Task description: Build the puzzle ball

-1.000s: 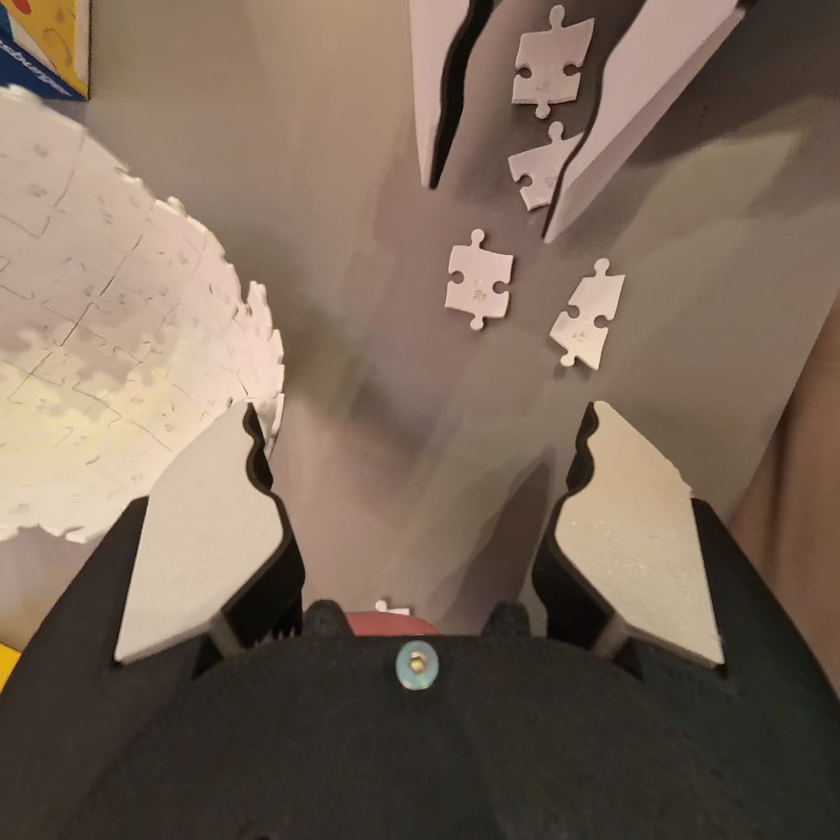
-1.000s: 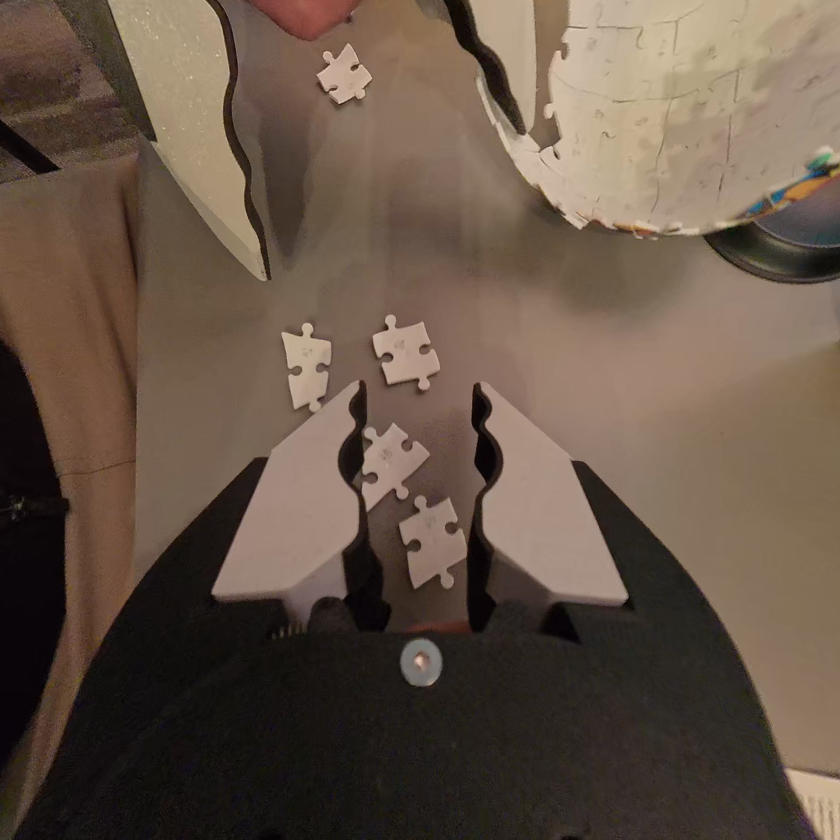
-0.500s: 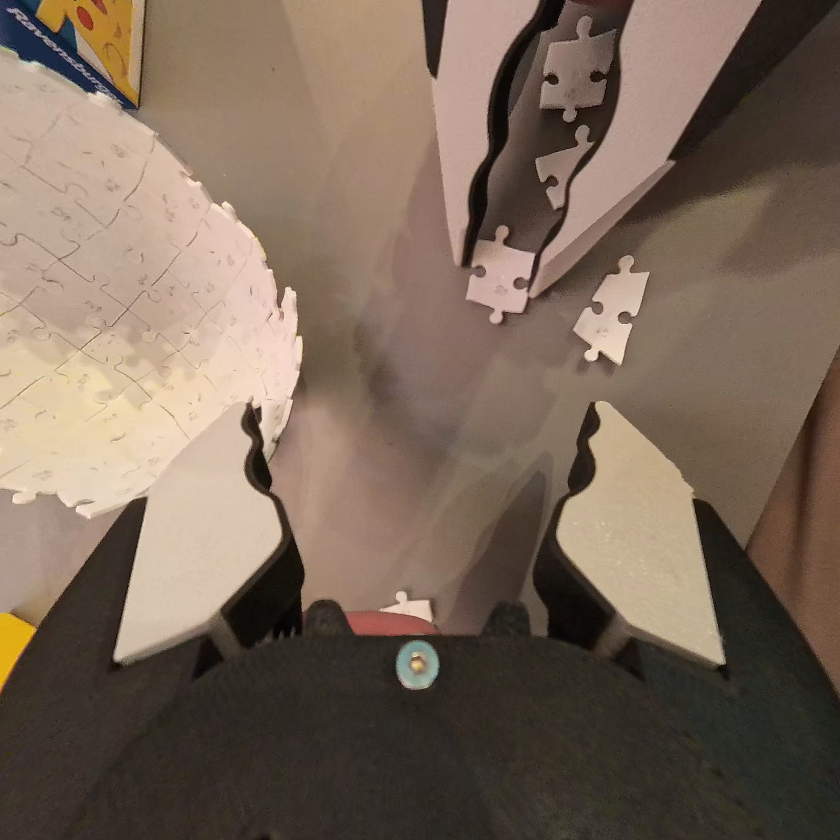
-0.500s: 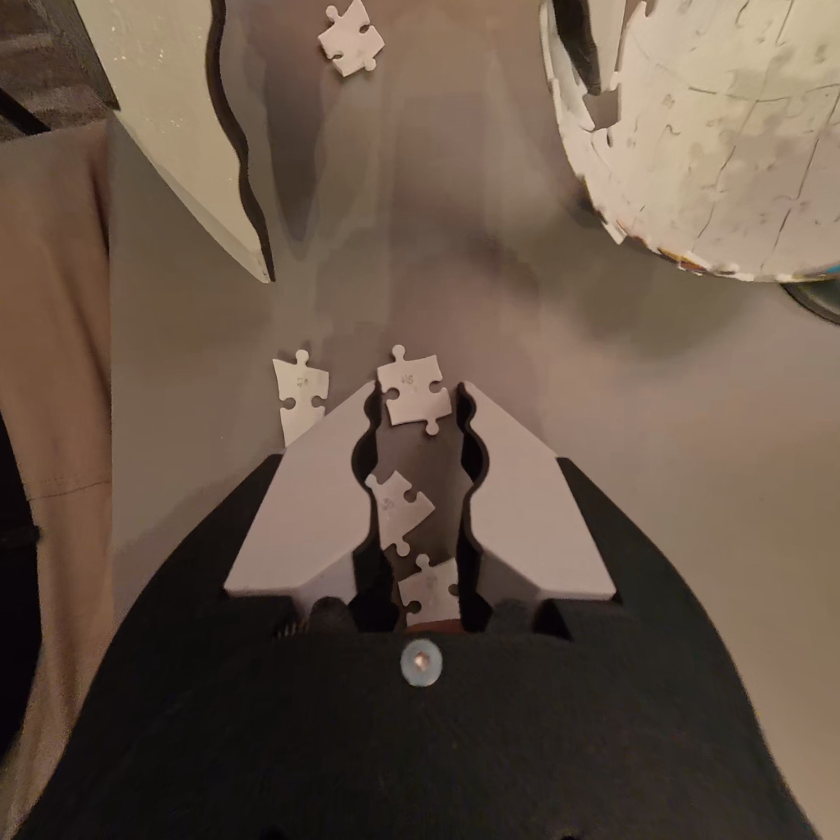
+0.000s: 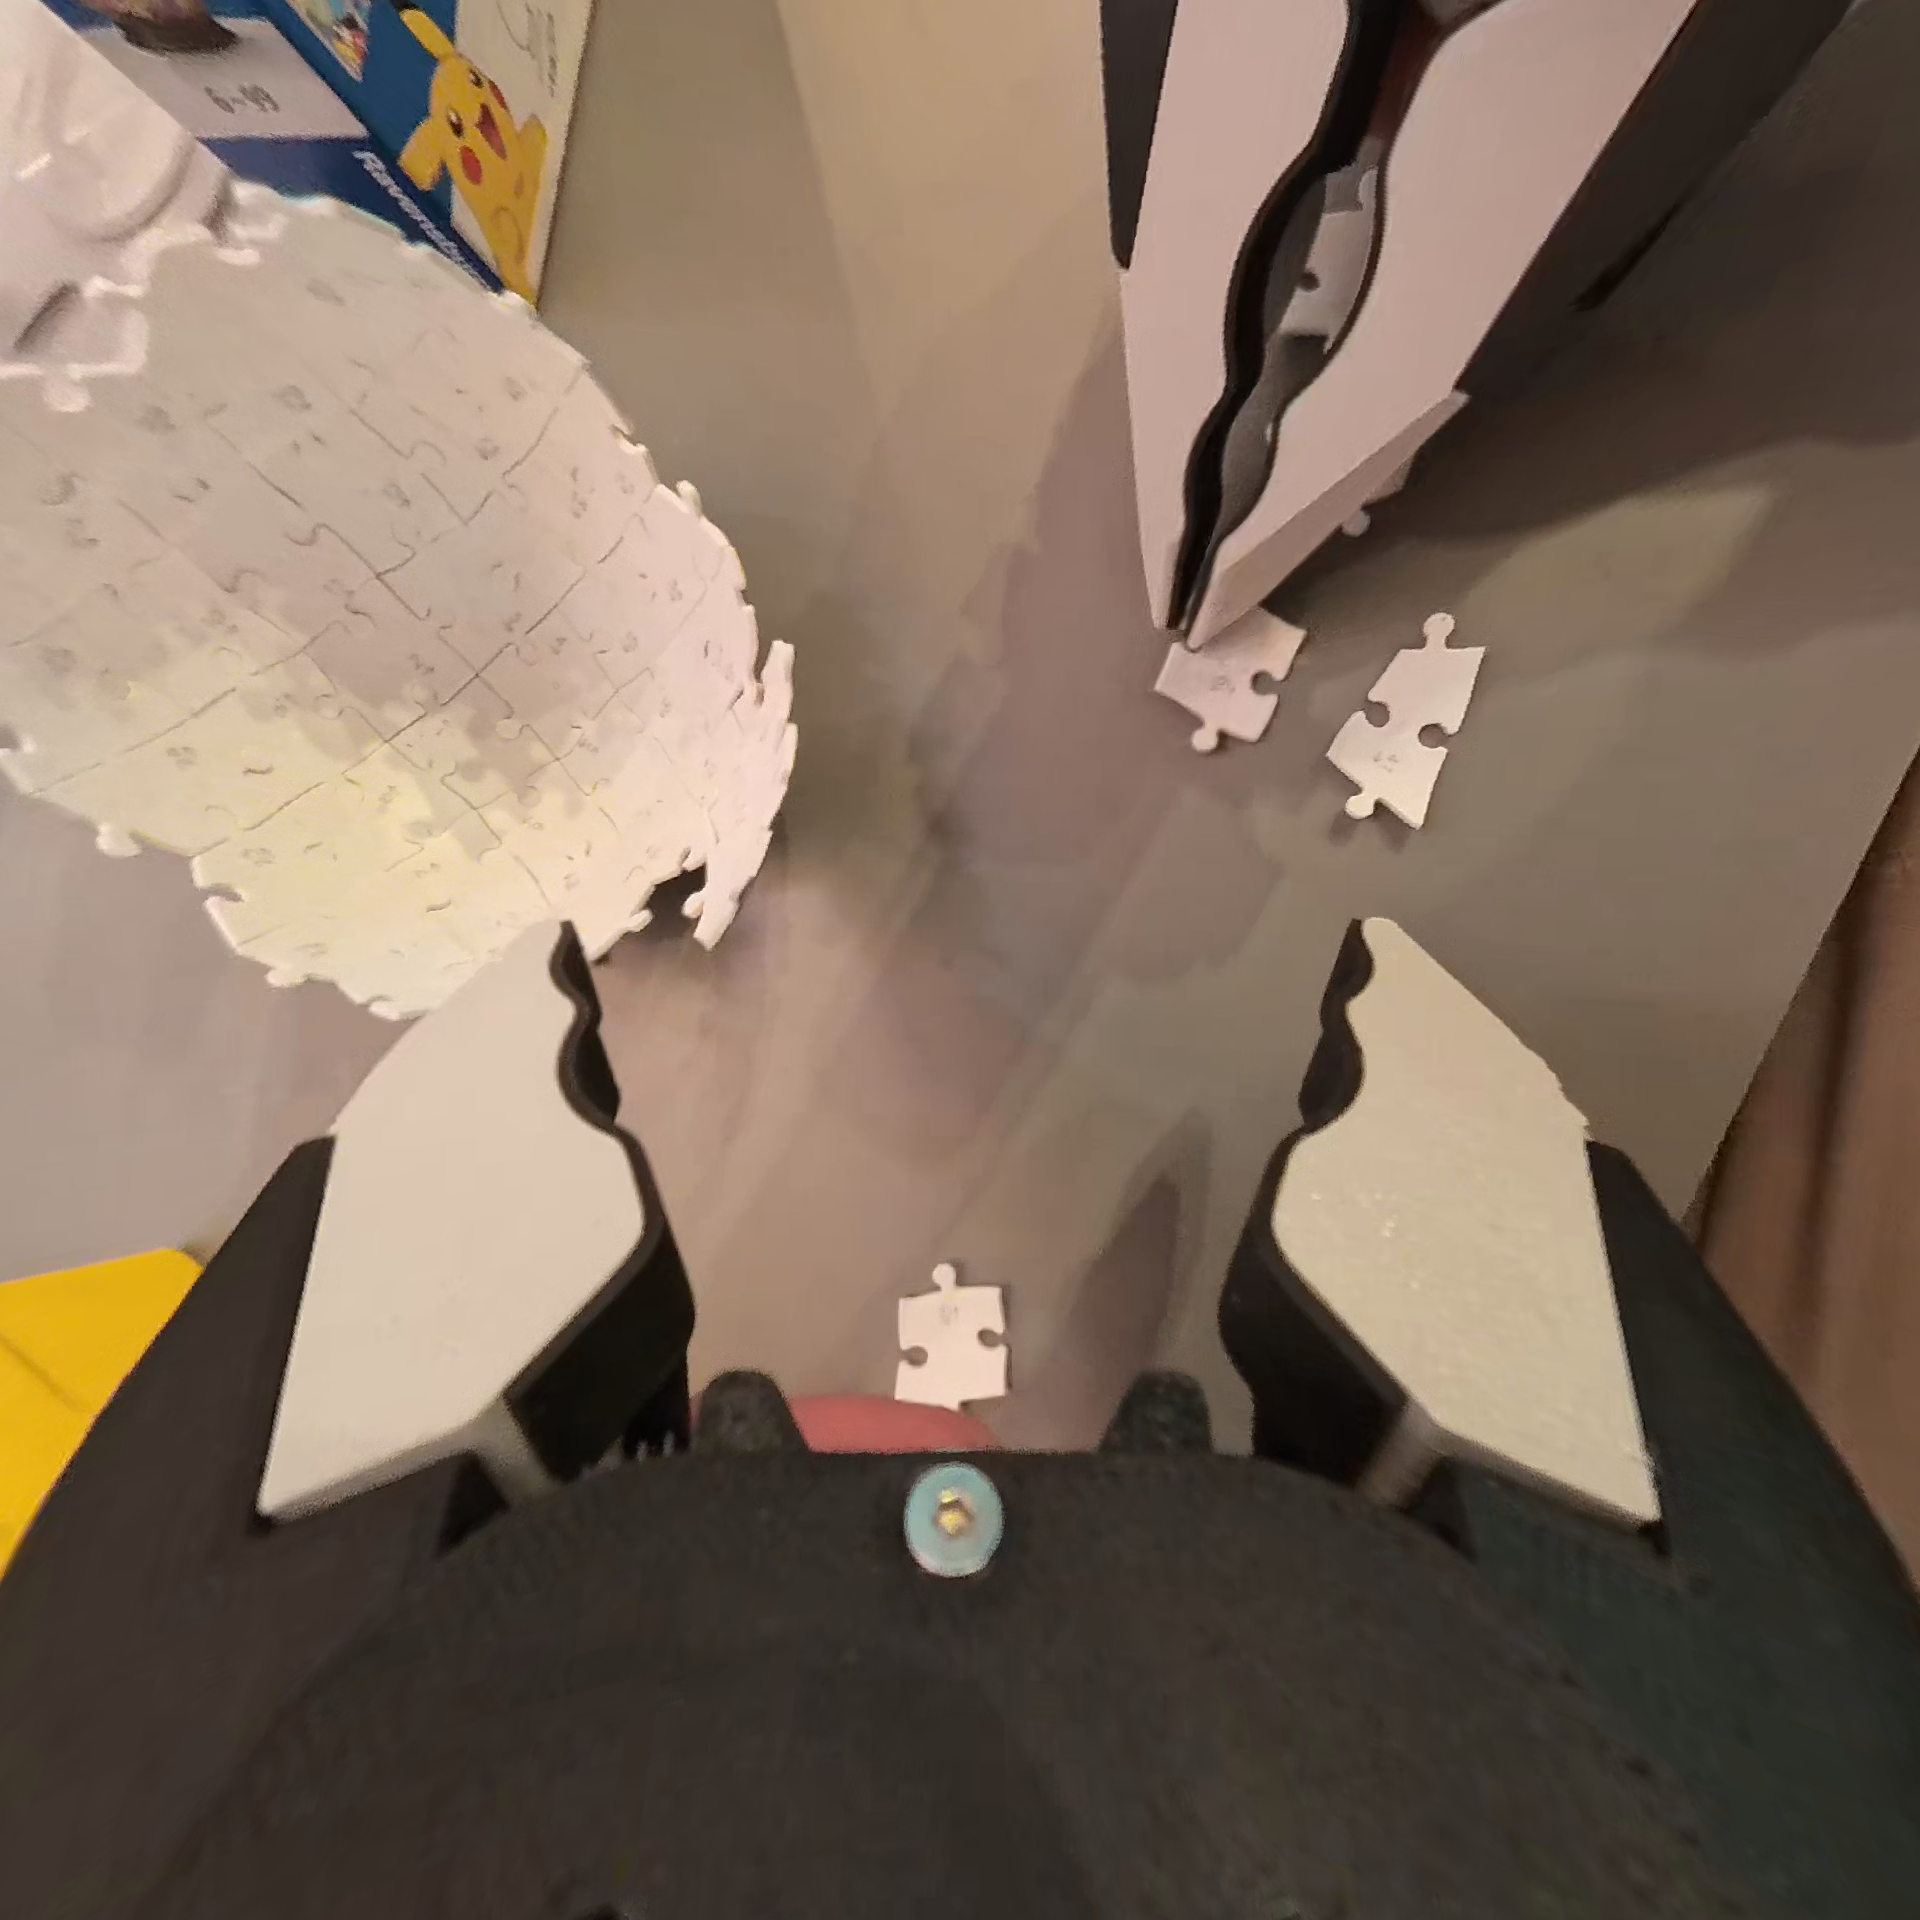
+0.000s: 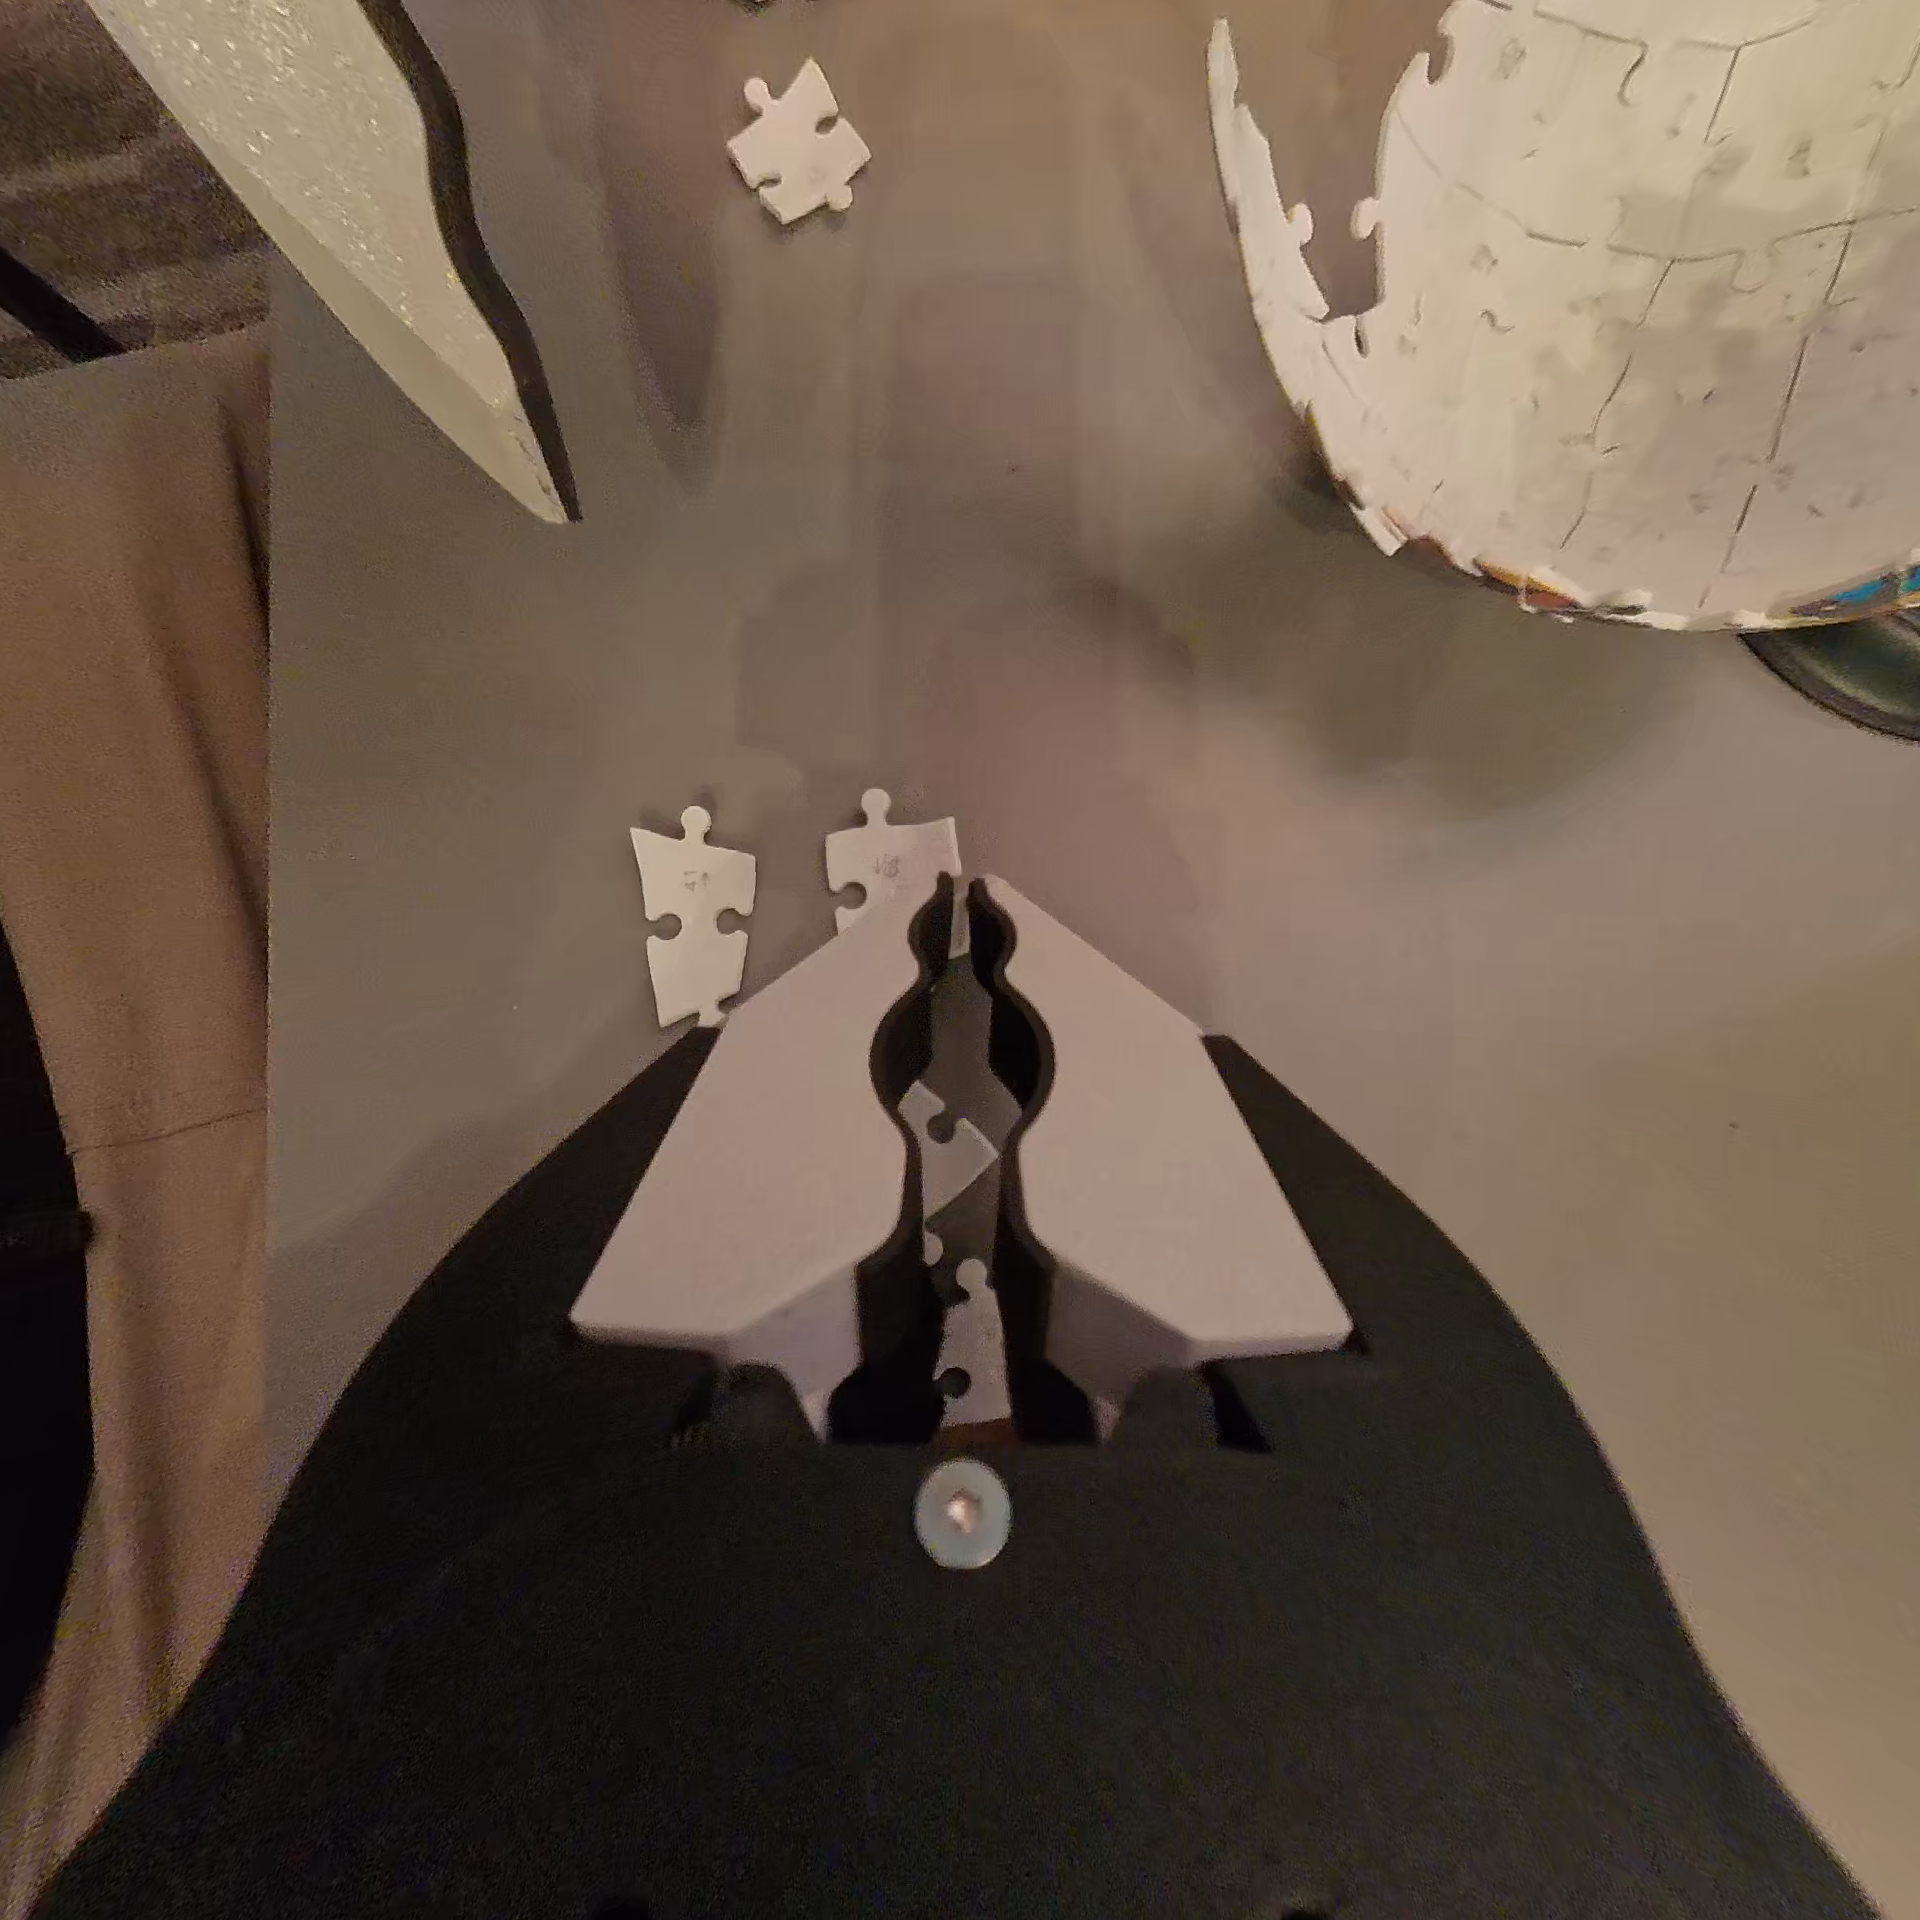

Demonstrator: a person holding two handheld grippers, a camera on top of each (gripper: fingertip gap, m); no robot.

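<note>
The half-built white puzzle ball (image 5: 395, 623) lies on its side at the left, its open jagged rim facing me; in the right wrist view it (image 6: 1610, 312) is at the upper right. My left gripper (image 5: 961, 935) is open and empty above the grey table, over a loose piece (image 5: 951, 1351). My right gripper (image 6: 958, 888) is shut with its tips pinching the edge of a white puzzle piece (image 6: 894, 857) that lies on the table; the left wrist view shows the same grip (image 5: 1195, 618) on that piece (image 5: 1231, 681). Two more pieces (image 6: 966, 1143) show through the gap under its jaws.
Loose white pieces lie beside the gripped one (image 6: 696, 914) (image 5: 1397, 727) and farther off (image 6: 800, 140). A blue puzzle box (image 5: 447, 135) stands behind the ball, a yellow object (image 5: 62, 1351) at the left edge, a dark stand (image 6: 1849, 675) under the ball. A person's beige clothing (image 6: 125, 727) borders the table. My right fingertips sit around 10 cm from my left ones.
My right gripper moved forward over two pieces and closed its tips on the third piece. The left gripper drew back a little and stayed open; the ball did not visibly move.
</note>
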